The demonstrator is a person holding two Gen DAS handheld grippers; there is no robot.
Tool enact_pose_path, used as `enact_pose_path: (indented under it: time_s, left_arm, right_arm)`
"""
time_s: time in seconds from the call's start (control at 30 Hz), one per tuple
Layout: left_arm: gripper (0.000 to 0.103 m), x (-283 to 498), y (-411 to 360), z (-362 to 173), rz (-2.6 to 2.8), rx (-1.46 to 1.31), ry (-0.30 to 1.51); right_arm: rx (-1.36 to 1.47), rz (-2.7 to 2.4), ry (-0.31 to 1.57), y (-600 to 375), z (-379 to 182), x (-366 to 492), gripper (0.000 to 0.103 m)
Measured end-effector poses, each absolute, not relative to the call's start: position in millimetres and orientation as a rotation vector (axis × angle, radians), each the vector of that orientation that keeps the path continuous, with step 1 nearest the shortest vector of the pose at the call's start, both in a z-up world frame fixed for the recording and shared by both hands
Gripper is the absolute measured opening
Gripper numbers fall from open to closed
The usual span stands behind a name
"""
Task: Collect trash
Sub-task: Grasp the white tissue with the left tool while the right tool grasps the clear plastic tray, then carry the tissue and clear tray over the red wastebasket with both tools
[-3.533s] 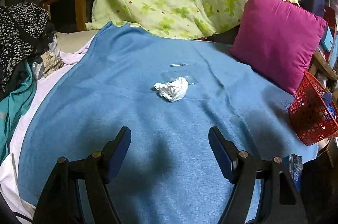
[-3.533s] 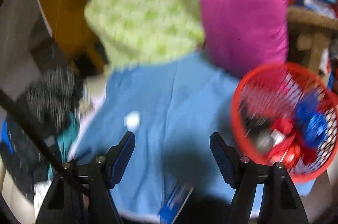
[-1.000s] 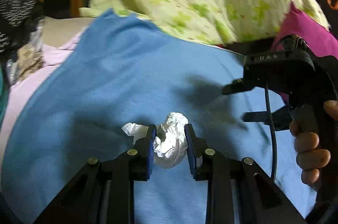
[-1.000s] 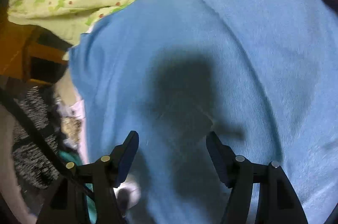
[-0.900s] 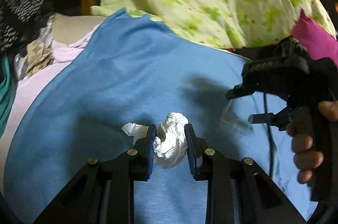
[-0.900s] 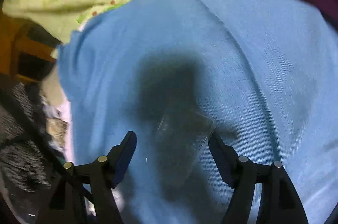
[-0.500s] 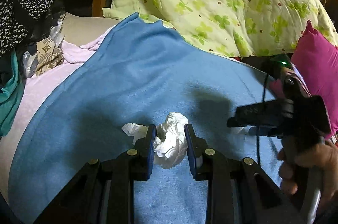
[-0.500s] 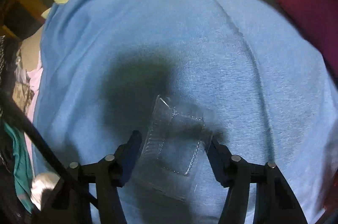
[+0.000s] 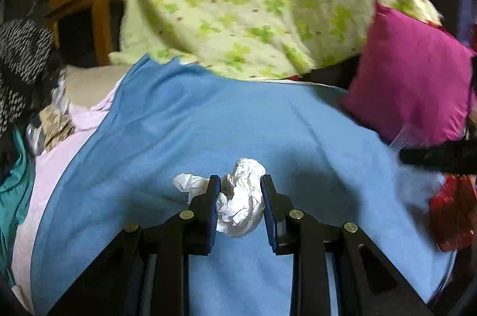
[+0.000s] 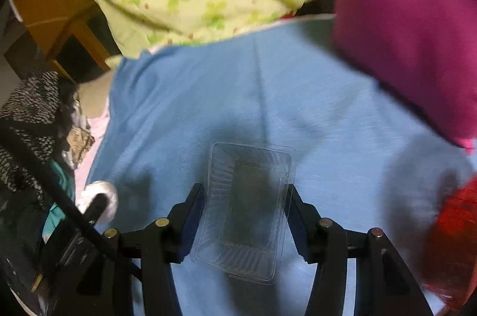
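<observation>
Left claw (image 9: 240, 191) clamped on crumpled tissue (image 9: 238, 205), right claw (image 10: 246, 202) gripping clear plastic tray (image 10: 247, 208), no readable writing

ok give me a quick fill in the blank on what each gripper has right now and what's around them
1. The left gripper is shut on a crumpled white ____.
2. The right gripper is shut on a clear rectangular plastic ____.
3. Both items hang over a ____ blanket.
4. The square pillow at the right is ____.

Missing words: tissue; tray; blue; magenta
</observation>
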State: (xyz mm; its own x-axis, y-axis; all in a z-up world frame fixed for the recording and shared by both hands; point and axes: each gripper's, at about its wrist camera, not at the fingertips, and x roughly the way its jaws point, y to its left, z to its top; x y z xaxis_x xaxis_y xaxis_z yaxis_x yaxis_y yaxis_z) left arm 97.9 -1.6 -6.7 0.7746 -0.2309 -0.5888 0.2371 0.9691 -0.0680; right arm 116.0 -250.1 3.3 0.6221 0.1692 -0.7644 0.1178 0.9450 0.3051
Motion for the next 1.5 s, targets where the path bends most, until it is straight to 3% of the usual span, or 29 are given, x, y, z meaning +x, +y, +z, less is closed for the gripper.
enact_pose_path:
  time_s: [0.33,0.7,1.5]
  left_arm:
    - [0.028,3.5,-80.5,57.8,-0.320,0.130,0.504]
    - [0.028,-58.6,-167.7,110.4,-0.412,0.257,0.385]
    - [0.028,-80.1,-268.6,111.8,-0.579,0.334,0.422]
  right_arm:
    - [0.346,-0.018,0.682,-342.7,79.0,-34.3,0.056]
    - [0.403,-0.097,0.513,-408.8,103.1,-136.4,0.056]
    - [0.524,-0.213,0.413,-498.4,82.8,-194.7,0.056]
